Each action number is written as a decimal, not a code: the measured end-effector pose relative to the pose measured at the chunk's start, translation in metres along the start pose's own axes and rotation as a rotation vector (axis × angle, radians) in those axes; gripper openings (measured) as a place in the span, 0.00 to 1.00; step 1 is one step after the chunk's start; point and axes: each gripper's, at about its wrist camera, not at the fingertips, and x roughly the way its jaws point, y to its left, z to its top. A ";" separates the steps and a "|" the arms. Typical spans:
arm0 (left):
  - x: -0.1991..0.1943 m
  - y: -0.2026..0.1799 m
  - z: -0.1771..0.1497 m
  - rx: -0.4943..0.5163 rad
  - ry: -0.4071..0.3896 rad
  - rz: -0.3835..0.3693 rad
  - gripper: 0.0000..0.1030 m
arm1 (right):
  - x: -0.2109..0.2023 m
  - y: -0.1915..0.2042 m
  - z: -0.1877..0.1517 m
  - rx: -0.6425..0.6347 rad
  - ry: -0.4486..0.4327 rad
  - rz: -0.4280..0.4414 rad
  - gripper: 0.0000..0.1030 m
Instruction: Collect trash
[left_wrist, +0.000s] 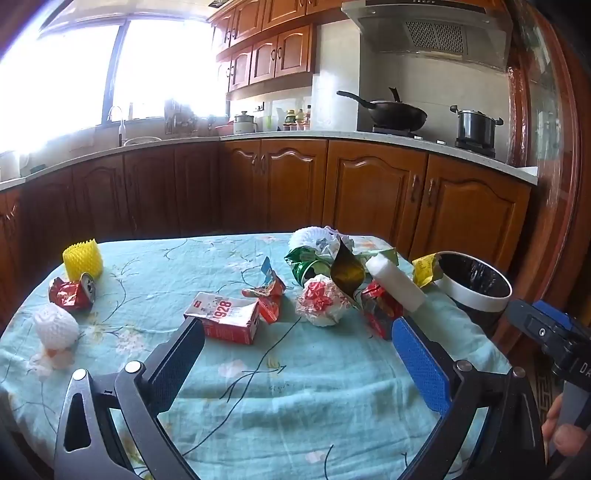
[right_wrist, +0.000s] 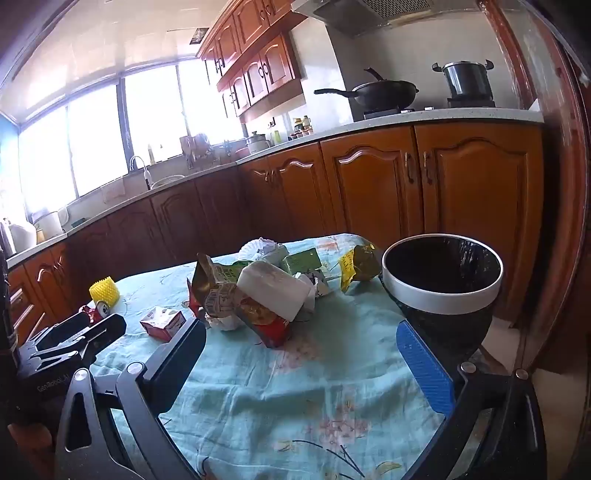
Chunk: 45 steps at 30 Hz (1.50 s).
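Trash lies scattered on a table with a light blue floral cloth. A red and white carton lies just ahead of my open, empty left gripper. A pile of wrappers and a white foam block sit at the far right, next to a black-lined bin with a white rim. In the right wrist view, my right gripper is open and empty, with the pile ahead and the bin at the right fingertip.
A crushed red can, a yellow foam net and a white foam net lie at the table's left. Wooden kitchen cabinets and a counter with a wok stand behind. The left gripper shows at the left of the right wrist view.
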 end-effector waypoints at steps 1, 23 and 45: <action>0.000 0.000 0.000 -0.010 -0.010 -0.011 0.99 | 0.000 0.000 0.000 0.000 -0.003 0.004 1.00; -0.006 0.002 0.001 -0.009 -0.025 0.004 0.99 | -0.001 0.007 -0.003 -0.039 -0.001 -0.020 1.00; -0.002 0.006 -0.001 -0.013 -0.021 0.003 0.99 | 0.002 0.007 -0.004 -0.039 0.016 -0.004 1.00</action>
